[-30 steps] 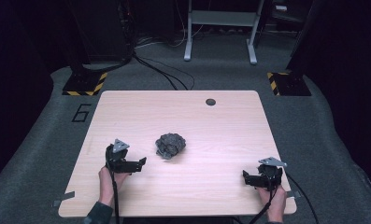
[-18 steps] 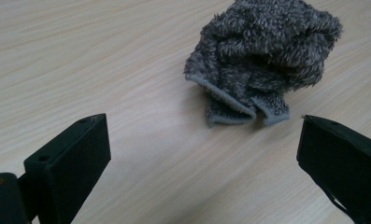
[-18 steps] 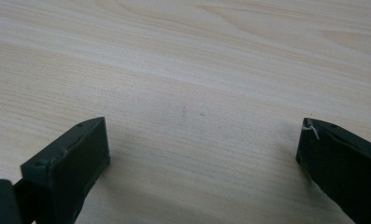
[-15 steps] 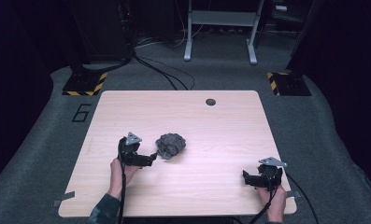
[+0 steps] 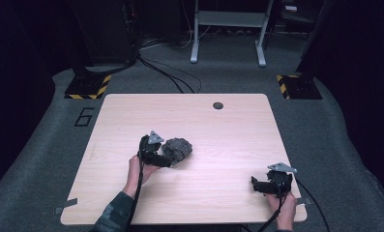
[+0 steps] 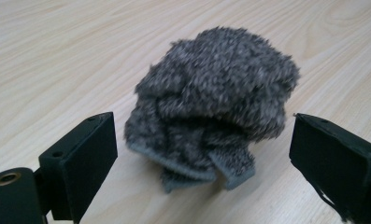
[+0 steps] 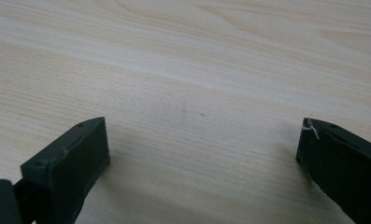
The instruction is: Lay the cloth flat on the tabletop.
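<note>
at the near edge of the desk point(image 5: 194, 208), toward its near right corner: right gripper point(image 5: 258, 185) held low over the wood, right hand point(image 5: 284, 208) coming in over the rim. jaws spread wide in the right gripper view, bare woodgrain between them, nothing gripped or touched. well apart from everything else on the desk; open wood to its left along the whole near edge and beyond it toward the far edge.

farther in, left of centre: left gripper point(image 5: 168, 161) pointing right, left hand point(image 5: 140, 169) behind it, sleeve crossing the near edge. released, jaws wide though just closing in a little. in the left gripper view, grey fuzzy cloth point(image 6: 211, 102) bunched into a lump on the wood, sitting ahead of and between the two black fingers point(image 6: 80, 154); a clear gap visible on each side, no pad pressing on it. from above, fingertips right at the cloth's left flank; contact cannot be told there.

cloth point(image 5: 177, 149) roughly mid-desk, slightly left of centre, well clear of all four edges. bare wood all round it, widest to the right and toward the far edge.

near the far edge, right of middle: a small dark round hole point(image 5: 218, 105). beyond the desk's rim, grey carpet point(image 5: 354, 145).
</note>
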Demonstrator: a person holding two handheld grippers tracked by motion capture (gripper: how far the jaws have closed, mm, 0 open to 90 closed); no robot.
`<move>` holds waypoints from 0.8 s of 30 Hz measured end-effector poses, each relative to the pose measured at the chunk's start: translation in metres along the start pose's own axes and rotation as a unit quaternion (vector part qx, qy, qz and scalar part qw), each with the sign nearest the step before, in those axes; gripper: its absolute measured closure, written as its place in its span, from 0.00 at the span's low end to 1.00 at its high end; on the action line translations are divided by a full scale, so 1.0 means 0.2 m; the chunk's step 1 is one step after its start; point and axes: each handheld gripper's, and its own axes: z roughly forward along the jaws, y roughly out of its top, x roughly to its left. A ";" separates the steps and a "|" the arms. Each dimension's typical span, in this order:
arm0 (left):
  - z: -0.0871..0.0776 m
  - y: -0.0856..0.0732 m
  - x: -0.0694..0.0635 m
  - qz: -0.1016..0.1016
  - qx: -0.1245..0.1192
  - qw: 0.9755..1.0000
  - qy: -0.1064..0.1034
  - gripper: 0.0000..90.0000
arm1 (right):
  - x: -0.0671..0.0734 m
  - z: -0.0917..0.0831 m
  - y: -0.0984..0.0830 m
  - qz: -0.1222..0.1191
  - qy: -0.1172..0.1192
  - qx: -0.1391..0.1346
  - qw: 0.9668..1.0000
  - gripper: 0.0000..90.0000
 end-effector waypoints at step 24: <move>0.12 0.03 -0.08 0.047 0.014 0.999 -0.008 0.79 | 0.00 0.00 0.00 0.001 0.000 0.000 1.000 0.02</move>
